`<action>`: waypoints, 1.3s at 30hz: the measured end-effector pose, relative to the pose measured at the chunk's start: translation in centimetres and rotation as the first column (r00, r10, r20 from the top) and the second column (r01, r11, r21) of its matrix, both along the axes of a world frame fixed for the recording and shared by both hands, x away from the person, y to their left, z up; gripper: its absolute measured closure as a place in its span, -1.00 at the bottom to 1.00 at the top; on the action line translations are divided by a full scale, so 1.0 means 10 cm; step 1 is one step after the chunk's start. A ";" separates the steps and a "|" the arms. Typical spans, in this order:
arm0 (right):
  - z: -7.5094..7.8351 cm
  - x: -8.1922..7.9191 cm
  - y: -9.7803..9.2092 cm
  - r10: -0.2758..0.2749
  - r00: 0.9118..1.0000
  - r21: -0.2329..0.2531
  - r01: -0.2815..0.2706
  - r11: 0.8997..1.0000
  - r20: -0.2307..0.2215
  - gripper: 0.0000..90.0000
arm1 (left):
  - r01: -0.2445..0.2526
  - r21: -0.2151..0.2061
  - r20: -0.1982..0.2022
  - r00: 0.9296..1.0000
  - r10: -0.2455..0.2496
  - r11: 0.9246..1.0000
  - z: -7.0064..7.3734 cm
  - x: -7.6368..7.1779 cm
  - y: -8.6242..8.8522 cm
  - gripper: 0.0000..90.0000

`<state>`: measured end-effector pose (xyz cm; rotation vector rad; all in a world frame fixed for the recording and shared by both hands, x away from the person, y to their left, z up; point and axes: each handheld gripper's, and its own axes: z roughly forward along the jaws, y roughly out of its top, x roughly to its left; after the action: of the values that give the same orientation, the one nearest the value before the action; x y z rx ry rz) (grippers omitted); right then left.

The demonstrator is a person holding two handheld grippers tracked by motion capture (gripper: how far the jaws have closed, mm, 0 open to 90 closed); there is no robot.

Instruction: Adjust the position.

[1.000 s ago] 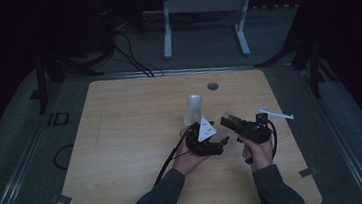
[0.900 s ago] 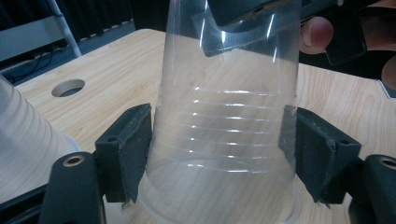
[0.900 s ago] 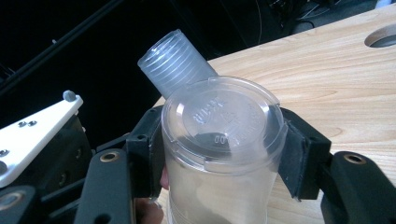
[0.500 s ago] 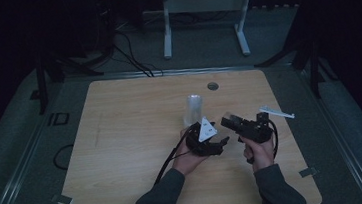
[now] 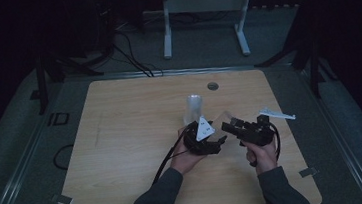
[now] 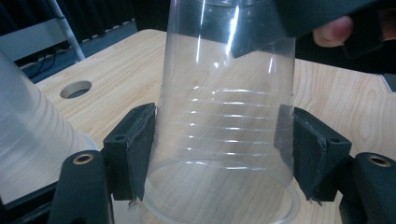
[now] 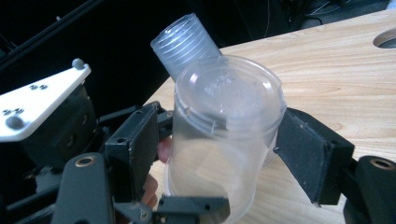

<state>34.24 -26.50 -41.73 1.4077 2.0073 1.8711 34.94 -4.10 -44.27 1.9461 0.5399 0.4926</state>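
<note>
- While both hands meet near the front middle of the worktop point(image 5: 122, 138), a clear plastic cup point(image 6: 226, 116) sits between the two tools.
- In the left gripper view, the left tool point(image 6: 219, 154) has its pads pressed against the cup's ribbed wall on both sides, clamping it just above the rim.
- That view shows the cup's wide rim nearest the camera and its narrower base farther away, so its long axis runs along the tool's jaws.
- In the right gripper view, the right tool point(image 7: 217, 154) straddles the same cup point(image 7: 224, 135) with its closed base towards the camera; the right pad stands slightly off the wall and the left pad lies close beside it, so I cannot tell whether this tool grips.
- In the high view, the cup lies roughly level between the left tool point(image 5: 212, 140) and the right tool point(image 5: 231, 127), base towards the right tool.
- A second clear cup point(image 5: 194, 110) stands upside down on the worktop just behind the left tool.
</note>
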 end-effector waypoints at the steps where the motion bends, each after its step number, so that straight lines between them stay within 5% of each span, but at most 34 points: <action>1: 0.00 -0.01 -0.01 0.002 1.000 -0.004 -0.002 1.000 0.000 -0.34 | 0.000 0.000 0.000 1.000 0.000 1.000 0.00 0.00 0.00 -0.32; 25: -0.10 -0.07 -0.25 0.005 1.000 -0.114 -0.006 0.993 -0.009 -0.18 | 0.002 0.023 0.010 1.000 -0.002 1.000 0.06 0.02 0.13 -0.31; 39: -0.05 -0.09 -0.26 0.012 1.000 -0.282 -0.007 0.959 0.017 -0.14 | 0.046 0.048 0.003 0.999 -0.046 0.998 0.08 -0.01 0.15 -0.31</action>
<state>33.36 -29.13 -42.20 1.2996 2.1692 1.5159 34.87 -2.63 -43.46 1.9985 0.4837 0.4843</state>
